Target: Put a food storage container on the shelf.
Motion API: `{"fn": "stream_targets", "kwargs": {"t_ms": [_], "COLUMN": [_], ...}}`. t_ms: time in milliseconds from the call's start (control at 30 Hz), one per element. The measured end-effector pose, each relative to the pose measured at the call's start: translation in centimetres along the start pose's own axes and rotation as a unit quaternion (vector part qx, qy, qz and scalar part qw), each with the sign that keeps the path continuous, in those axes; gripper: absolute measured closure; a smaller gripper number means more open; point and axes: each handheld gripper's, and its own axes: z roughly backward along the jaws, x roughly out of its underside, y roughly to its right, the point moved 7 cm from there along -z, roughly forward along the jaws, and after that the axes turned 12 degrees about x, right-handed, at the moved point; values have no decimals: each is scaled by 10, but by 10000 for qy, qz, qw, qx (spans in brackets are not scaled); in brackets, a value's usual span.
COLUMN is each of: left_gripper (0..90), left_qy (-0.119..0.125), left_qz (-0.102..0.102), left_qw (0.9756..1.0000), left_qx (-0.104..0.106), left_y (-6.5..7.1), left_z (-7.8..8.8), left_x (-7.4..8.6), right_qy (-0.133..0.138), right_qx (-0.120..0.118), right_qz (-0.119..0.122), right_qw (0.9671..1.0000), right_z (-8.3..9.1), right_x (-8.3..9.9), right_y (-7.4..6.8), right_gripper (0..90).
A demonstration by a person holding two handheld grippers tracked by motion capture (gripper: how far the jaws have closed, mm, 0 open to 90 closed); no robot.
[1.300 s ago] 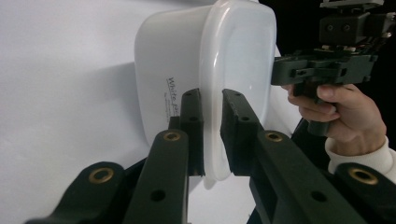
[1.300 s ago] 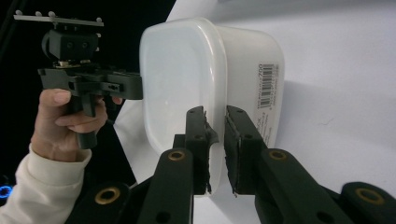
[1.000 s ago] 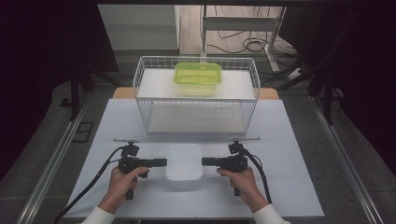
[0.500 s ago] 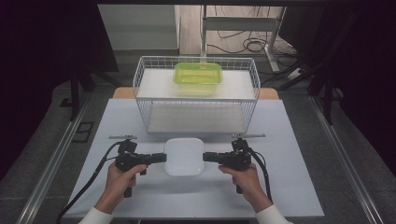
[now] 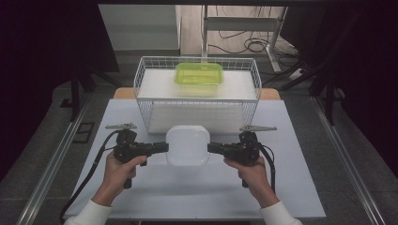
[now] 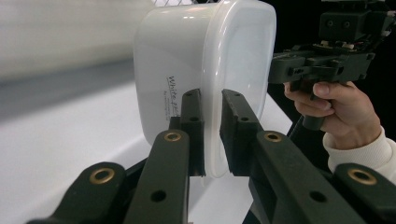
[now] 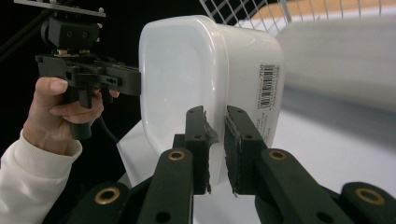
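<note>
Both grippers, left and right, clamp the white tub's rim at lower centre; next, probably lift it into the basket.

You have raised the white container off the tabletop. In the high view it has shifted toward 12 o'clock and now overlaps the wire basket front. Your left gripper and right gripper have risen with it, both clamped on its rim.
</note>
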Motion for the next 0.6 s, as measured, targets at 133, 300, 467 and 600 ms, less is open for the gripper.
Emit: {"fn": "stream_targets", "kwargs": {"t_ms": [133, 300, 467, 600], "left_gripper": [801, 801, 800, 799], "left_qy": [98, 183, 229, 246], "left_qz": [-150, -295, -423, -516], "left_qw": [9998, 9994, 9988, 9984], "left_qx": [3, 39, 44, 38], "left_y": [7, 13, 17, 21], "left_z": [3, 6, 7, 7], "left_x": [-15, -35, -50, -62], "right_qy": [119, 258, 384, 462], "right_qx": [20, 55, 68, 99], "right_qz": [128, 273, 352, 403], "right_qw": [9998, 9993, 9986, 9981], "right_z": [7, 14, 20, 24], "right_x": [-17, -36, -52, -63], "right_y": [-5, -11, -14, -15], "right_gripper": [793, 791, 792, 792]}}
